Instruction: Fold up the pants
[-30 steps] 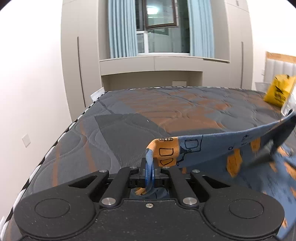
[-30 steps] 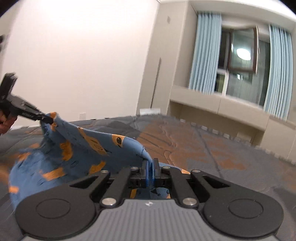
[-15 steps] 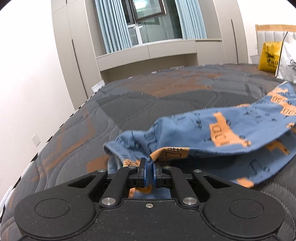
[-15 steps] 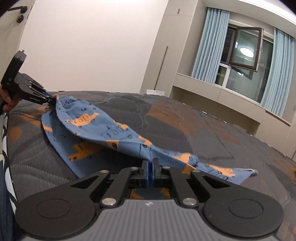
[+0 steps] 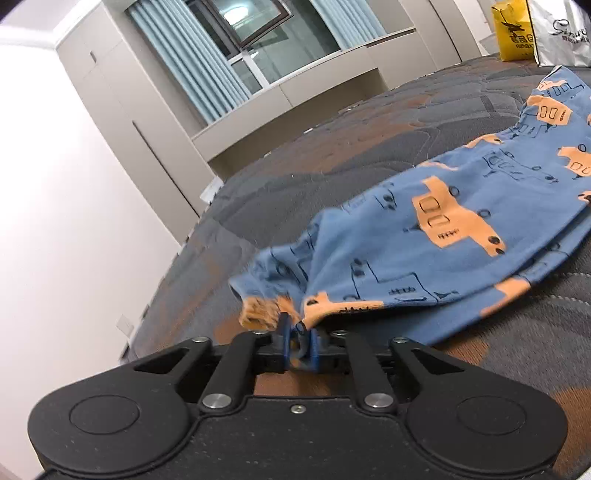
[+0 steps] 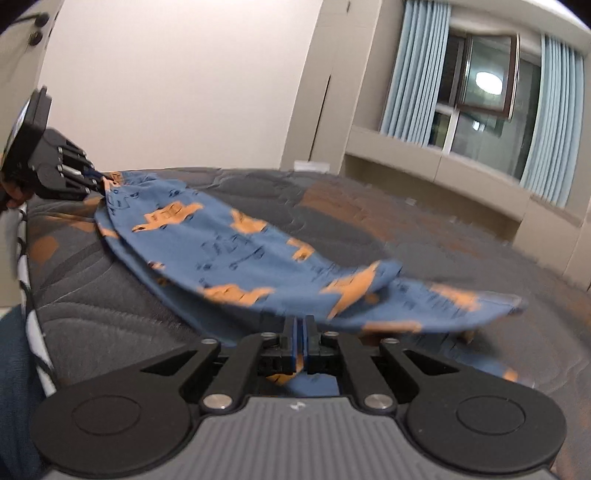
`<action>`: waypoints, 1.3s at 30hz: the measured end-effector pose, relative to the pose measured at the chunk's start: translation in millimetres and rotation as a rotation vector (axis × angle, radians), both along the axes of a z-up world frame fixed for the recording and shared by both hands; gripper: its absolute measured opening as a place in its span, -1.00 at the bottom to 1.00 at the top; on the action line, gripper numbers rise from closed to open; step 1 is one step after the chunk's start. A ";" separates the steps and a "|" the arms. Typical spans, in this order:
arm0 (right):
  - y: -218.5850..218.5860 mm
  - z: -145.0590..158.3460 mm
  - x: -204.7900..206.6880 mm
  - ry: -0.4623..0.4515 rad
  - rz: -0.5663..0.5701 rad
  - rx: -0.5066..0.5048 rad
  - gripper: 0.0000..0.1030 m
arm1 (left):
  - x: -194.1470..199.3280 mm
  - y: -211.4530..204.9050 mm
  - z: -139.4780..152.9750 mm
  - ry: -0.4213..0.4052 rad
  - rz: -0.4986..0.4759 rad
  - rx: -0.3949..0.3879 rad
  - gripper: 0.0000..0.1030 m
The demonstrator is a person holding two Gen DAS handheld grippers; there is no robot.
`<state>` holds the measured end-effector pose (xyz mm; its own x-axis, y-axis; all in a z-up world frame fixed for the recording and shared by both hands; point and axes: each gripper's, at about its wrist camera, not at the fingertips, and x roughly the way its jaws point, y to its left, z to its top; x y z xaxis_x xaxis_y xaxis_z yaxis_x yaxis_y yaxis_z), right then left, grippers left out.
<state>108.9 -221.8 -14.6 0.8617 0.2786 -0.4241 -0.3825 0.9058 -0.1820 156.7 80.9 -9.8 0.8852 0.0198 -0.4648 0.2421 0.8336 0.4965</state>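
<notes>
Now, step: I lay the pants (image 5: pixel 443 236) flat on the mattress (image 5: pixel 369 147).
Technique: I'd keep both ends taut and lower evenly.
Left gripper (image 5: pixel 297 341): pinching one end.
Right gripper (image 6: pixel 300 345): clamped on an edge.
Long axis: stretched across the bed between my grippers.

This is a bedroom in somebody's home. A bare quilted mattress (image 5: pixel 369 147), grey with orange patches, fills most of the room. Beyond its far edge stand tall beige built-in wardrobes (image 5: pixel 122 110), with a window (image 6: pixel 480 92) between pale blue curtains (image 6: pixel 554 110) above a low shelf ledge. At one far corner of the mattress sit a yellow shopping bag (image 5: pixel 513 33) and a white one (image 5: pixel 561 33). A plain white wall (image 6: pixel 177 81) runs along the mattress's side.
</notes>
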 end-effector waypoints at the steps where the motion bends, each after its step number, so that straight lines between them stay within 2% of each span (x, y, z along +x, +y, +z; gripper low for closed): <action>1: -3.1 -1.0 -0.7 0.005 -0.005 0.012 -0.73 | -2.7 2.3 -0.9 0.002 0.008 -0.020 -0.58; 2: -6.0 0.7 -1.9 0.001 -0.009 0.021 -0.61 | -5.1 4.3 -1.4 0.000 0.020 -0.043 -0.55; 4: -11.8 4.8 -4.8 -0.021 -0.020 0.042 0.29 | -8.9 6.1 -1.1 -0.008 0.051 -0.079 -0.32; 5: -15.3 6.3 -5.0 -0.025 -0.029 0.054 0.43 | -11.2 5.5 -0.4 -0.015 0.075 -0.096 -0.25; 6: -19.3 7.7 -5.0 -0.023 -0.039 0.073 0.51 | -13.2 3.6 0.8 -0.019 0.103 -0.111 -0.03; 7: -24.7 9.2 -4.7 -0.015 -0.048 0.098 0.54 | -17.5 1.0 2.9 -0.030 0.134 -0.134 0.27; 8: -28.8 9.7 -4.0 -0.004 -0.060 0.121 0.60 | -26.0 -3.0 5.6 -0.053 0.151 -0.176 0.46; 9: -35.3 10.4 -4.8 0.004 -0.077 0.144 0.81 | -32.0 -8.3 7.3 -0.068 0.157 -0.211 0.74; 10: -43.5 10.8 -6.8 0.003 -0.103 0.173 0.98 | -40.0 -15.4 8.6 -0.082 0.162 -0.248 0.84; 13: -70.9 13.5 -17.9 -0.013 -0.184 0.233 0.99 | -55.6 -43.1 9.1 -0.081 0.114 -0.313 0.88; 15: -92.4 16.0 -23.8 -0.020 -0.243 0.248 0.99 | -62.2 -68.0 8.6 -0.089 0.054 -0.310 0.98; 18: -125.7 18.9 -31.3 -0.029 -0.376 0.223 1.00 | -66.7 -112.1 9.6 -0.106 -0.024 -0.289 0.99; 20: -148.3 18.8 -36.1 -0.036 -0.436 0.210 1.00 | -66.9 -141.6 12.8 -0.118 -0.081 -0.306 0.99; 23: -181.3 16.1 -37.8 -0.009 -0.482 0.246 1.00 | -64.2 -184.6 13.5 -0.125 -0.156 -0.337 0.99; 29: -231.0 10.8 -1.0 0.145 -0.444 0.354 1.00 | -64.4 -250.9 5.3 -0.106 -0.265 -0.399 0.99; 32: -239.2 5.8 24.1 0.203 -0.436 0.308 1.00 | -73.1 -265.1 -0.1 -0.077 -0.308 -0.423 0.99; 34: -242.6 1.6 38.2 0.250 -0.381 0.299 0.97 | -77.0 -271.1 -4.3 -0.063 -0.314 -0.427 0.99; 35: -245.0 -1.0 42.6 0.273 -0.348 0.317 0.92 | -78.8 -273.8 -6.9 -0.052 -0.311 -0.429 0.99; 36: -246.2 -1.9 45.5 0.286 -0.322 0.335 0.77 | -80.1 -274.9 -9.4 -0.039 -0.310 -0.432 0.99; 38: -243.9 -1.3 46.7 0.290 -0.276 0.346 0.33 | -81.8 -277.3 -11.5 -0.009 -0.322 -0.439 0.99; 39: -243.4 -1.0 46.1 0.289 -0.259 0.352 -0.19 | -82.7 -279.2 -12.7 0.004 -0.333 -0.443 0.99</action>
<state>155.0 -465.3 -15.7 0.7831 0.2407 -0.5735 -0.1277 0.9647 0.2304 74.0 -198.3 -22.5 0.8083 -0.4591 -0.3685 0.5296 0.8405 0.1145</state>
